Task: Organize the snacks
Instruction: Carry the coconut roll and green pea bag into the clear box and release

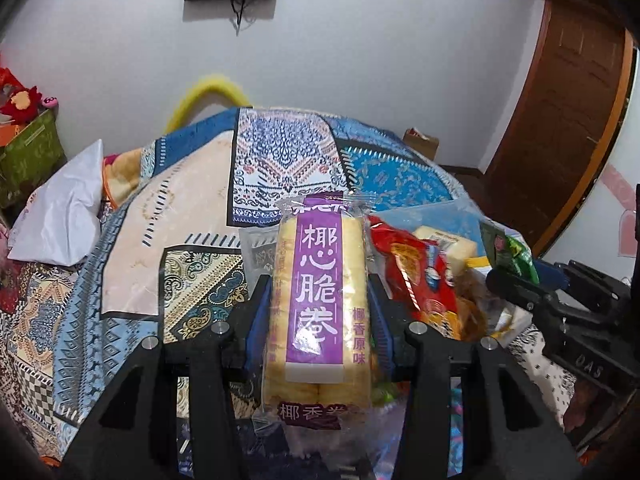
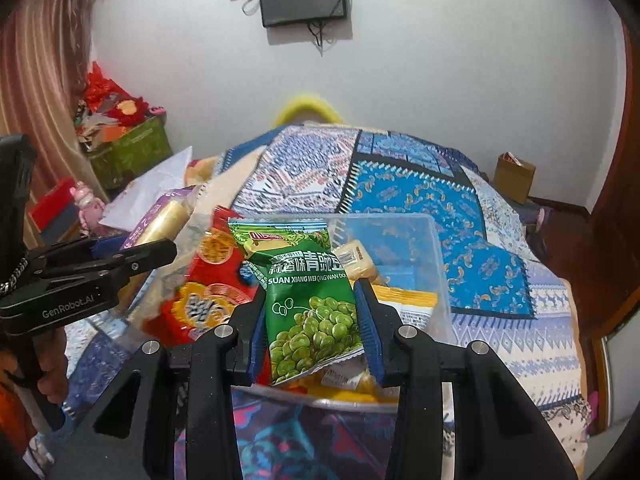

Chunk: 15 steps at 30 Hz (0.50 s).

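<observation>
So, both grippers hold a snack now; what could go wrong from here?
1. The green pea packet hangs tilted in the right gripper; it might slip.
2. The left gripper holds the long coconut roll pack near the right one; they could bump over the crowded clear bin.

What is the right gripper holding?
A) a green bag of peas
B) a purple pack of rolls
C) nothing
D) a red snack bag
A: the right gripper is clamped on the green pea packet, held above the clear plastic box; the purple pack sits in the left gripper.
</observation>
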Tool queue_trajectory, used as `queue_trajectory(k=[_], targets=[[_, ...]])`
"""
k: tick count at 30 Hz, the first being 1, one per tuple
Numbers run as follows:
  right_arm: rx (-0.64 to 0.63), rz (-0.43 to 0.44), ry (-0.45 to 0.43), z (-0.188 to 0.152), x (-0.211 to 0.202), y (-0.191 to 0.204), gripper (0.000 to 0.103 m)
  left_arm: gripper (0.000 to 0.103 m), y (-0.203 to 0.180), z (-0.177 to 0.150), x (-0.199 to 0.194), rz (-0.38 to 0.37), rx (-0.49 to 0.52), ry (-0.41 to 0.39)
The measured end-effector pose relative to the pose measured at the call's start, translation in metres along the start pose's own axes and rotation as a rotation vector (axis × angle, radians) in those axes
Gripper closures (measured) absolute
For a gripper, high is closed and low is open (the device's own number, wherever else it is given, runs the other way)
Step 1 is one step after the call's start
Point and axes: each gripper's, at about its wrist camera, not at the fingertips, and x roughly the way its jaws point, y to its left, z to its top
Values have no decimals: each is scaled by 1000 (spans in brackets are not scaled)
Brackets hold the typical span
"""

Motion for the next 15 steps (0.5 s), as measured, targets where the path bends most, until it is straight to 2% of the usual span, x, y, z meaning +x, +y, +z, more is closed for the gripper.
queue_trajectory(k=[7, 11, 14, 15], targets=[[-5, -9, 43, -10, 15, -1, 66, 58, 4, -3, 32, -26, -43, 79], [-17, -10, 57, -11, 15, 1, 64, 56, 10, -2, 34, -33, -84, 90], [-20, -16, 74, -11, 15, 1, 62, 55, 9, -2, 31, -20, -76, 97], [-18, -12, 79, -11, 13, 2, 59, 54, 7, -3, 28, -14, -67, 96]])
